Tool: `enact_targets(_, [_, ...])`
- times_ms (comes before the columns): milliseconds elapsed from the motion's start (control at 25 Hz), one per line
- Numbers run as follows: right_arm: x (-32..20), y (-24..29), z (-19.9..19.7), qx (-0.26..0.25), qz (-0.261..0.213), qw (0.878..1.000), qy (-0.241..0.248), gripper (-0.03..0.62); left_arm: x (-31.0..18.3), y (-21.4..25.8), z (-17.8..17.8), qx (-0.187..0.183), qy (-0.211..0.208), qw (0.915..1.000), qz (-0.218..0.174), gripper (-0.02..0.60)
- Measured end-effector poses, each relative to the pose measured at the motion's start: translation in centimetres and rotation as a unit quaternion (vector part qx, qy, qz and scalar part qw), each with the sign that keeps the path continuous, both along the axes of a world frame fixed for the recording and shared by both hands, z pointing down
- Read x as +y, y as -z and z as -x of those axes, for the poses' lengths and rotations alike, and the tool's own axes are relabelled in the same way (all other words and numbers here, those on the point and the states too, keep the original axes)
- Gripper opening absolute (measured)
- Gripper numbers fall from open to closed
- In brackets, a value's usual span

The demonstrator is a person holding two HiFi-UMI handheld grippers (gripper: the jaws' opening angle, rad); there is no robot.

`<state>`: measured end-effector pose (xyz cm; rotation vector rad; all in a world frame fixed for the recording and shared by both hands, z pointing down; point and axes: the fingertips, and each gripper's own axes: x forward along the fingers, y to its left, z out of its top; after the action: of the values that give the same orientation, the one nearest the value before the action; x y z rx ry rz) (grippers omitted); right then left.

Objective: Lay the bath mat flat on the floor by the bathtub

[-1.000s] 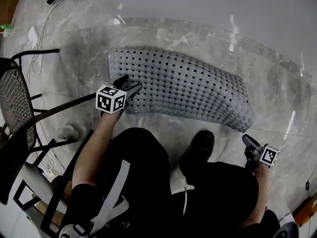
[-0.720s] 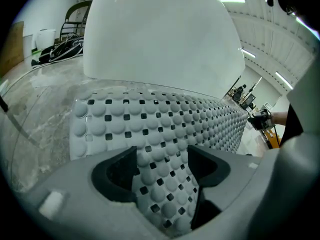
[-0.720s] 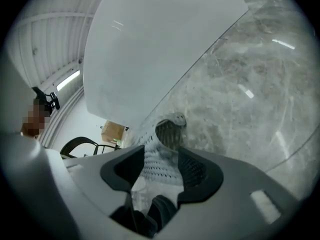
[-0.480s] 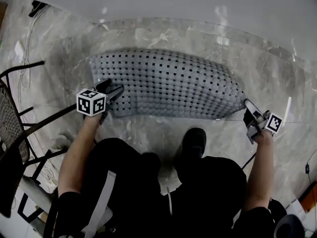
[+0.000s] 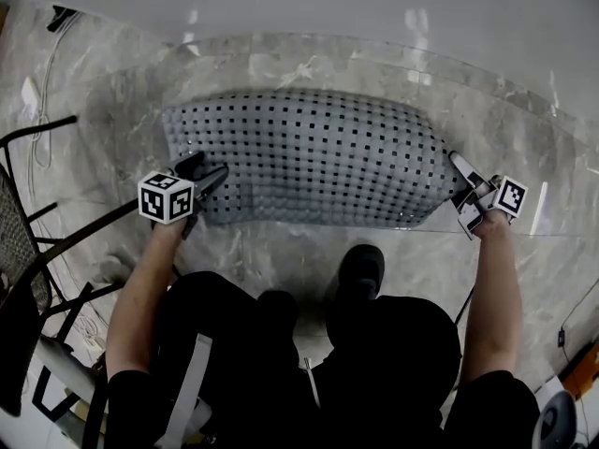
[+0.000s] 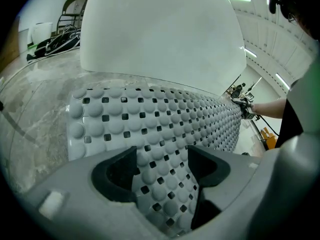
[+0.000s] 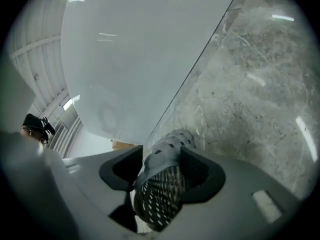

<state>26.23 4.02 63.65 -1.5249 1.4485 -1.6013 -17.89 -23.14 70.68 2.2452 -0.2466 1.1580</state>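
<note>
**Bath mat** (image 5: 309, 157): grey, studded with round bumps and pierced by square holes. It is lying spread on the marble floor (image 5: 281, 64), with its long side running parallel to the white bathtub (image 5: 328, 3) and just beside it. A strip of bare floor is showing between the mat's far edge and the tub. At both ends the mat is lifting off the floor into the tools.

**Left tool** (image 5: 211, 178): it is sitting at the mat's near left corner, its marker cube (image 5: 167, 197) facing up. In the left gripper view the mat's bumpy sheet is running up from the floor and passing between the two dark pads (image 6: 120, 169). It is filling the gap there, and the jaws are clamping on it.

**Right tool** (image 5: 465, 197): it is sitting at the mat's right end, level with the left tool and well apart from it, so the mat's whole length is lying between them. In the right gripper view the jaws are standing wide and closing. A curled-over corner of the mat, netted underside showing, is lying between them and touching both pads.

**Person**: they are bending over the mat's near long edge, forearms reaching out to each end. One dark shoe (image 5: 360, 269) is resting on the floor near that edge.

**Chair** (image 5: 28, 241): black metal frame, standing to the left, clear of the mat.
</note>
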Motion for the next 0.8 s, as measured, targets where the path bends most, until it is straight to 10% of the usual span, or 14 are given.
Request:
enact_targets(320, [-1.6,3.6,-2.7,0.027,-0.070,0.995,-0.064,0.189,0.1,-0.7,-0.1,0.002,0.014,0.9999,0.005,0.328])
enact_targets(800, [3.9,-0.2,2.3,-0.051,0.006,0.999,0.018,0.201,0.1,-0.9,0.0,-0.008,0.004,1.0000,-0.004,0.328])
